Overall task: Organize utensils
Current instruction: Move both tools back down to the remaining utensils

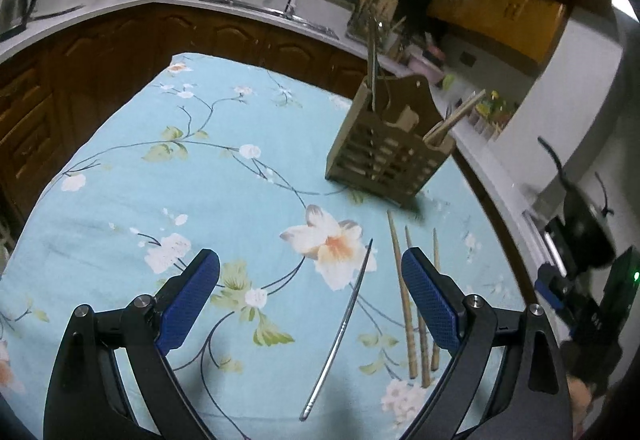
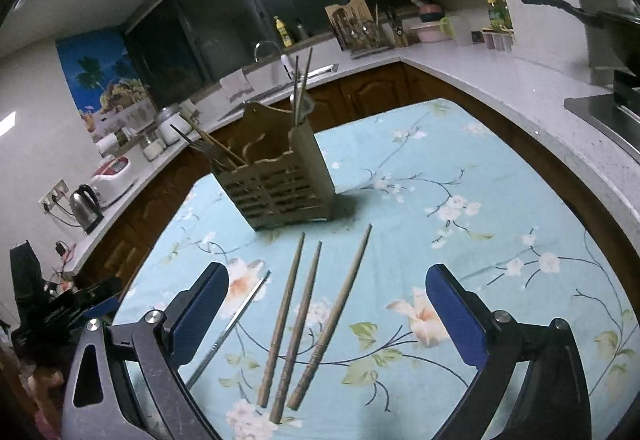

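From the left wrist, the left tool (image 1: 310,282) hangs released over the worktop (image 1: 120,200), its blue pads spread wide with nothing between them but cloth and the metal chopstick (image 1: 344,324). That chopstick lies flat on the floral cover, roughly centred in the gap, so it seems the likely pick for this side. Just to its right lie three wooden chopsticks (image 1: 404,304), partly hidden behind the right pad. The wooden holder (image 1: 386,156) stands upright farther back, near the far right edge of the worktop, already carrying a metal stick in one compartment and wooden ones in another; sorting by material looks to be the idea.

From the right wrist, the right tool (image 2: 326,298) is likewise released and empty, its pads wide apart. The three wooden chopsticks (image 2: 304,320) lie side by side between them, tips pointing toward the holder (image 2: 280,188), which suits a lengthwise lift. The metal chopstick (image 2: 236,324) runs just beside the left pad. The left tool appears dimly at the left edge.
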